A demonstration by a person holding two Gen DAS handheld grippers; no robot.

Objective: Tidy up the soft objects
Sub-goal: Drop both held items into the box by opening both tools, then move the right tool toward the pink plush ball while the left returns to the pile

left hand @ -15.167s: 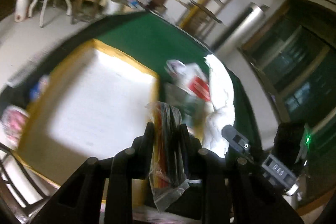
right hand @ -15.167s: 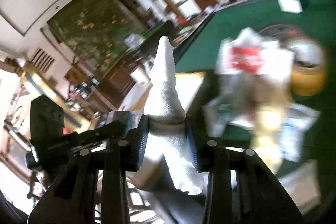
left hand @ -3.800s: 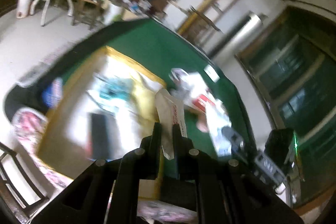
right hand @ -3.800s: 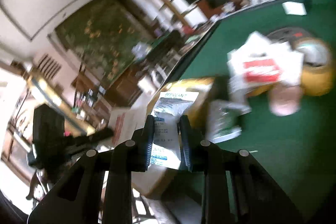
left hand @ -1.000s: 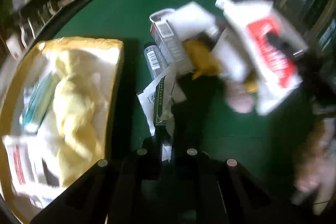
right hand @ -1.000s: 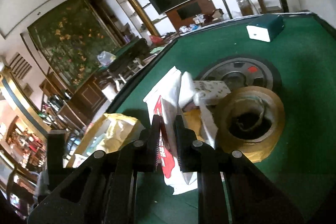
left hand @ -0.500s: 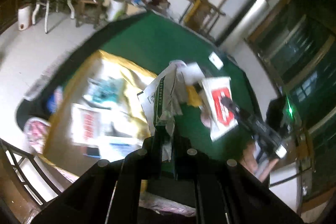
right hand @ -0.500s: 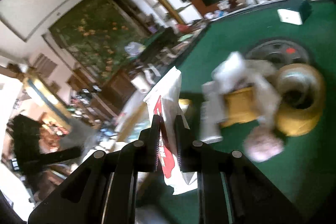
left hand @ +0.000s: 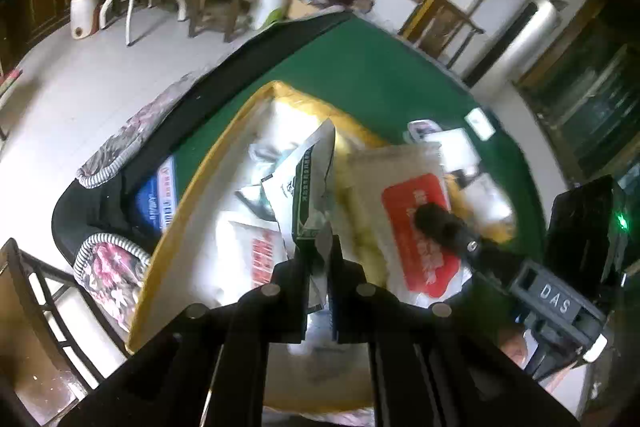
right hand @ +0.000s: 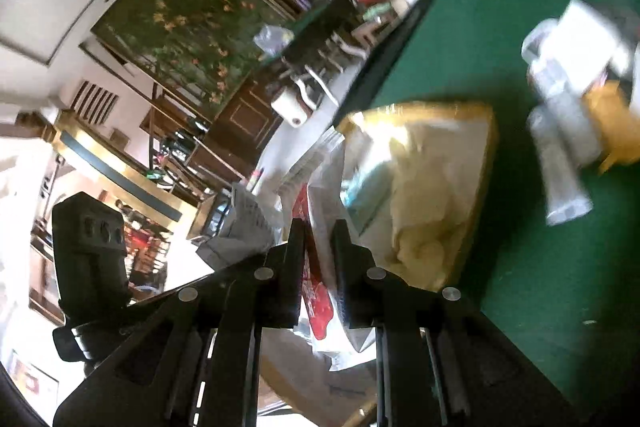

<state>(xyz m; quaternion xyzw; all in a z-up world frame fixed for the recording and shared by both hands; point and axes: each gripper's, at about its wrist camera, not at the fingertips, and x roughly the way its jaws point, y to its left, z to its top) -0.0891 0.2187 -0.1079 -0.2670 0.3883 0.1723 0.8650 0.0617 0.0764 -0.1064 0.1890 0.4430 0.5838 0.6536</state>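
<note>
My left gripper [left hand: 322, 247] is shut on a white pouch with a green stripe [left hand: 306, 183], held above the yellow-rimmed box [left hand: 192, 203]. The box holds several soft packets and a yellow cloth [right hand: 424, 227]. My right gripper [right hand: 318, 231] is shut on a white packet with a red label [right hand: 320, 291], also over the box. In the left wrist view that same red-label packet [left hand: 416, 223] hangs just right of my pouch, with the right gripper [left hand: 440, 223] pinching it.
The box sits on a green felt table [left hand: 360, 67] near its dark edge. Loose white packets and a yellow item [right hand: 616, 123] lie on the felt right of the box. A flower-patterned chair cushion [left hand: 112, 267] stands below the table edge.
Both grippers lifted their packets off the pile on the felt and carried them left until they hang over the box. The pile has slid to the right side of both views.
</note>
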